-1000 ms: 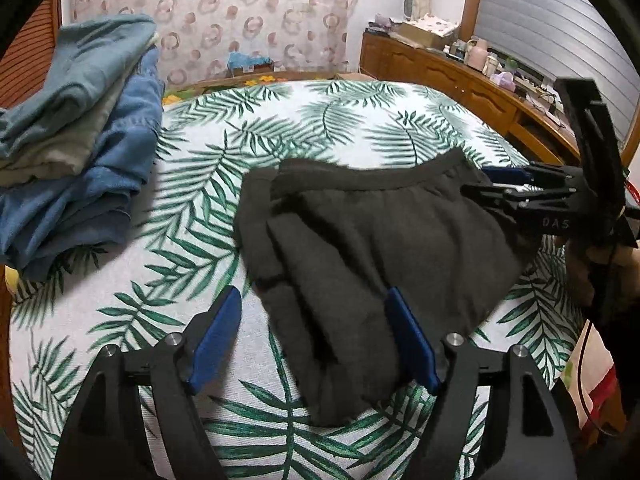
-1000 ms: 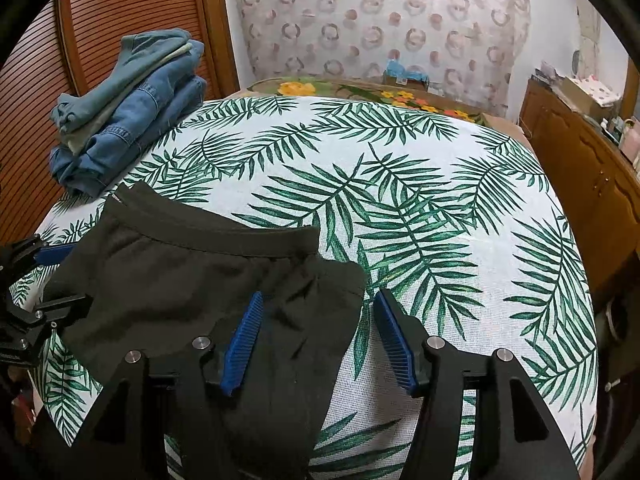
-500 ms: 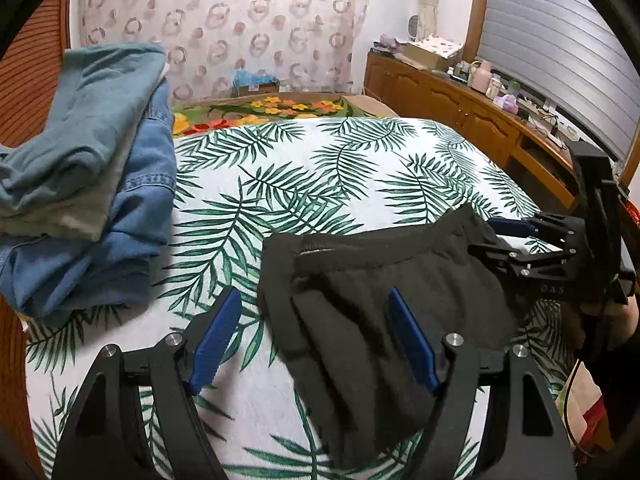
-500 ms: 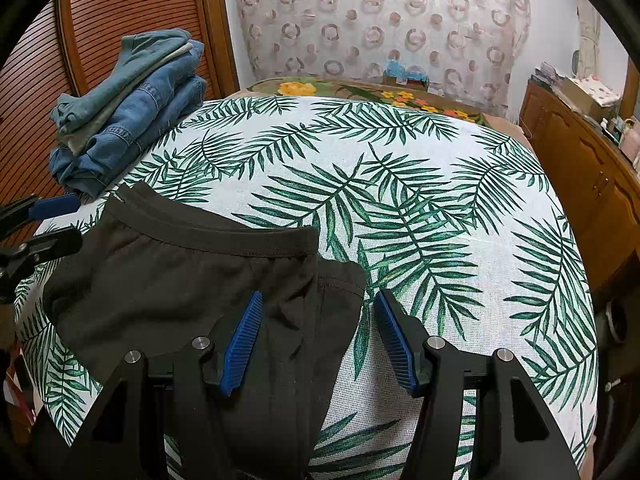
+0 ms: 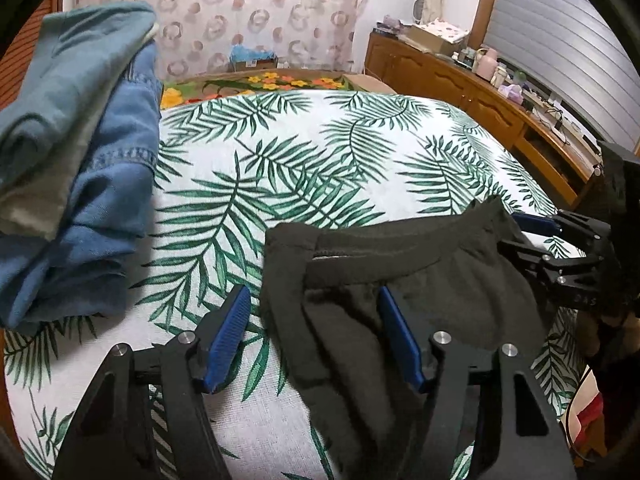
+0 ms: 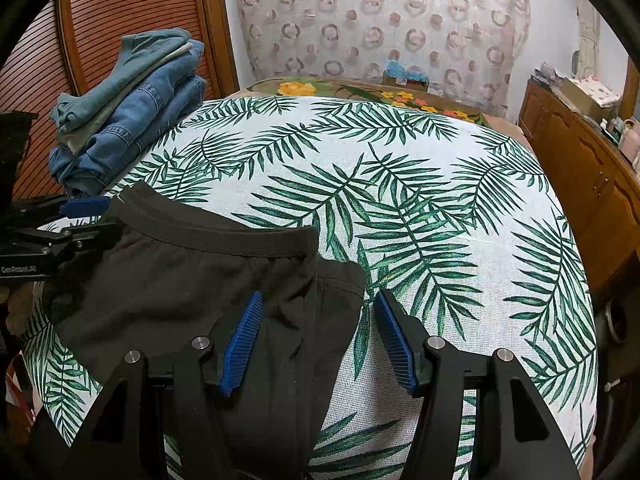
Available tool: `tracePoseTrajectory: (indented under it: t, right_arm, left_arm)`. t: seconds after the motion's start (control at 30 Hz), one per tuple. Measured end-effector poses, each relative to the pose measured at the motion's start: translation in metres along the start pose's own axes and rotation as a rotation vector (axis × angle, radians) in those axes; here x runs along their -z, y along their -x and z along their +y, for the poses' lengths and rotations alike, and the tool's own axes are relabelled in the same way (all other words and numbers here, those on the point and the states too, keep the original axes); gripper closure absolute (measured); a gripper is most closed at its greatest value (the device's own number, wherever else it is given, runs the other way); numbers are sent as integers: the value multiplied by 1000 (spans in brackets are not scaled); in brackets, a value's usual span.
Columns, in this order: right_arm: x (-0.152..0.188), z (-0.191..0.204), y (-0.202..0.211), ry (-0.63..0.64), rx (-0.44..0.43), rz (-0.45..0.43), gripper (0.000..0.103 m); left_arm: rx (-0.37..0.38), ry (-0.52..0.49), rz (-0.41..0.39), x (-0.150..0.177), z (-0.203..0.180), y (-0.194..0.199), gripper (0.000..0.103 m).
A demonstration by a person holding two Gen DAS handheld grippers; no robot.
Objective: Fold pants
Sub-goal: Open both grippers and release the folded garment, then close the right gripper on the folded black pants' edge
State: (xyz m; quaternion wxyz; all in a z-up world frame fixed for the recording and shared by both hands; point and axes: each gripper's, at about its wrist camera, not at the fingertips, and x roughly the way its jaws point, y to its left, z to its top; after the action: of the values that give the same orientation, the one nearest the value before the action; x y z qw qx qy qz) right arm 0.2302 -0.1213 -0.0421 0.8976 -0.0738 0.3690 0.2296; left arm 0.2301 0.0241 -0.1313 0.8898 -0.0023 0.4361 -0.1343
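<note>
Lying on the bed (image 6: 420, 208), the dark pants (image 6: 168, 280) reach between both grippers: left gripper (image 5: 316, 336) closing, not yet pressing; right gripper (image 6: 320, 336) wide. Folded jeans (image 6: 128, 112) at ten o'clock.

A: Where are the dark pants (image 5: 400, 280)?
B: Folded on the palm-leaf bed (image 5: 280, 168), their near edge between the left gripper (image 5: 316, 336)'s closing fingers (image 5: 230, 328), untouched.
A: And beyond?
B: The right gripper (image 5: 532, 240) at the waistband corner; folded jeans (image 5: 80, 200) stacked left.
</note>
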Motion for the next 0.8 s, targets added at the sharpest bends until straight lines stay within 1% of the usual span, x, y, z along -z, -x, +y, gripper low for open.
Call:
tracePoseTrajectory:
  t: [0.17,0.2,0.23,0.27,0.37,0.47,0.7,0.77,0.8]
  right_arm:
    - [0,0,0,-2,-3,0,42]
    - [0,0,0,-1,-1,0,42]
    - [0,0,0,-1,-2,0,42]
    - [0,0,0,-1,-2,0,42]
    - [0,0,0,-1,-1,0,42]
    - [0,0,0,-2,-2,0,42]
    - [-1,-5,1,-21,-23,-1,43]
    - [-2,-5,2,-20,-21,0,49]
    - [-2,-4,2,-12,-29,2,55]
  left_arm:
    - [9,5,-5,2,1,-1,36]
    - [18,10,-4,2,1,0,39]
    - [40,15,-2,1,0,0,49]
    - [61,20,1,1,-1,0,55]
    - [58,11,-6,0,-5,1,63]
    - [54,15,-15,0,-5,2,66]
    - [44,19,-21,-2,-4,4,66]
    - [39,17,-24,-1,-4,4,66]
    - [38,17,-25,-1,-4,4,66]
